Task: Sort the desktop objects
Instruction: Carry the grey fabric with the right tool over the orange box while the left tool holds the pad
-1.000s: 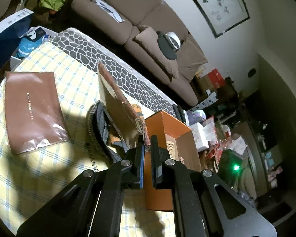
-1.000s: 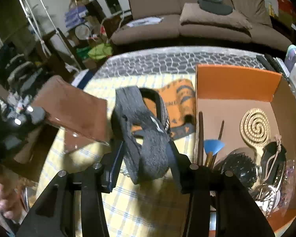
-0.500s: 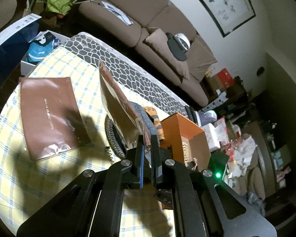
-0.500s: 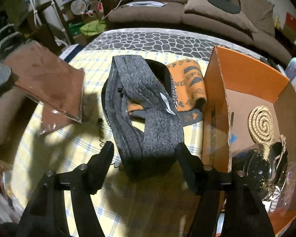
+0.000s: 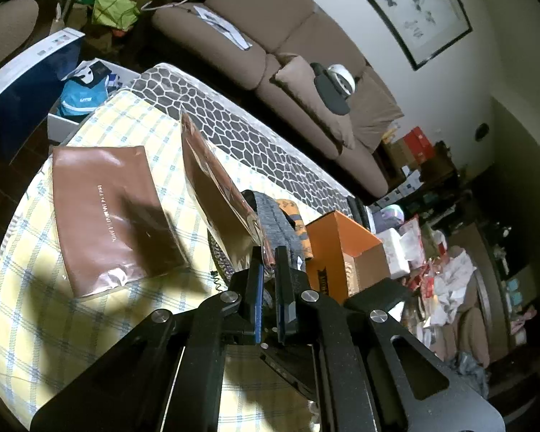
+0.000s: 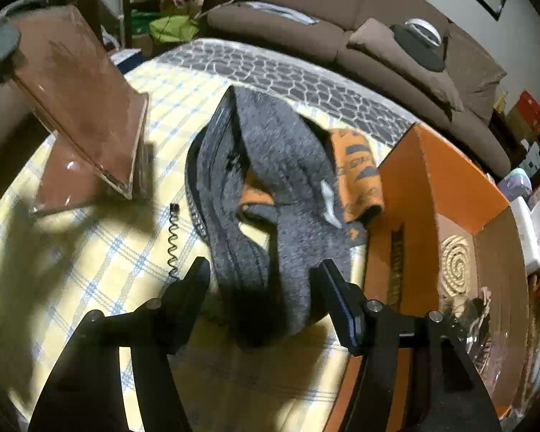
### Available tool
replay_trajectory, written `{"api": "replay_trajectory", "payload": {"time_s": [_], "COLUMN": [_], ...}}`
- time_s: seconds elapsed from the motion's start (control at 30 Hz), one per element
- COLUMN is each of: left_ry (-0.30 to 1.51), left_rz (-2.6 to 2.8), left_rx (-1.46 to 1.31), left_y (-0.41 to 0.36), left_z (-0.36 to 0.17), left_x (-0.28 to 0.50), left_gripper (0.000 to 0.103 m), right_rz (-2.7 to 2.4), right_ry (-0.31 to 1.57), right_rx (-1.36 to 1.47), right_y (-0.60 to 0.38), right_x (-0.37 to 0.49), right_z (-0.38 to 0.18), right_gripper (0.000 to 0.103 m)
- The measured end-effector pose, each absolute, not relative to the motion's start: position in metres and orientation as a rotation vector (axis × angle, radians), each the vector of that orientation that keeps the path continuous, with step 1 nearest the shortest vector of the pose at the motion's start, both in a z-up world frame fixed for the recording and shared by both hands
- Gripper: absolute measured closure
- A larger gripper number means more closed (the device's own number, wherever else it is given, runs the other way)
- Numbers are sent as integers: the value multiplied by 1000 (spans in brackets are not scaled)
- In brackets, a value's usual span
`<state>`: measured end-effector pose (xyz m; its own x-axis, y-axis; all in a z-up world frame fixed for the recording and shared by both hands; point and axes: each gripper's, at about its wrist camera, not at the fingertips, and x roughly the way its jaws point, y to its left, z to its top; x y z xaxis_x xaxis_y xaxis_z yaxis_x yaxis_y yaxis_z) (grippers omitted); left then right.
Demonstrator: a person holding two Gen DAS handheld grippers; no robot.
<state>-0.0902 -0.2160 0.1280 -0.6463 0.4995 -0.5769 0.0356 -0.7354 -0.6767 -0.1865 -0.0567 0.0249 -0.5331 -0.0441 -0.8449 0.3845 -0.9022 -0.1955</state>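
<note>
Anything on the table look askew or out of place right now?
Yes: the grey headband lies crumpled, half over the orange cloth. A small coiled spring sits loose on the tablecloth beside it.
</note>
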Motion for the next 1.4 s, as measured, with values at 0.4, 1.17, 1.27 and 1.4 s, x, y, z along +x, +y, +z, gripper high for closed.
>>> {"api": "replay_trajectory", "payload": {"time_s": [0.4, 1.17, 1.27, 1.4], "left_ry": [-990, -977, -967, -938], "left_rz": [2441, 2406, 2393, 2386], "left_rx": [-1145, -1112, -1096, -1083], "left_y": [-227, -206, -197, -184], "left_z": [128, 137, 141, 145], "left_x": [-91, -89, -88, -86], "left_gripper": [98, 98, 98, 98], "right_rz": [-2422, -2433, -2437, -2447], "right_ry": [363, -256, -316, -385], "right_rx": [1485, 1064, 1010, 934], "right_y": [-45, 11, 23, 40], "right_x": [-206, -189, -187, -182], "right_z": [-4, 130, 145, 163], "right_gripper": [68, 98, 98, 98]}}
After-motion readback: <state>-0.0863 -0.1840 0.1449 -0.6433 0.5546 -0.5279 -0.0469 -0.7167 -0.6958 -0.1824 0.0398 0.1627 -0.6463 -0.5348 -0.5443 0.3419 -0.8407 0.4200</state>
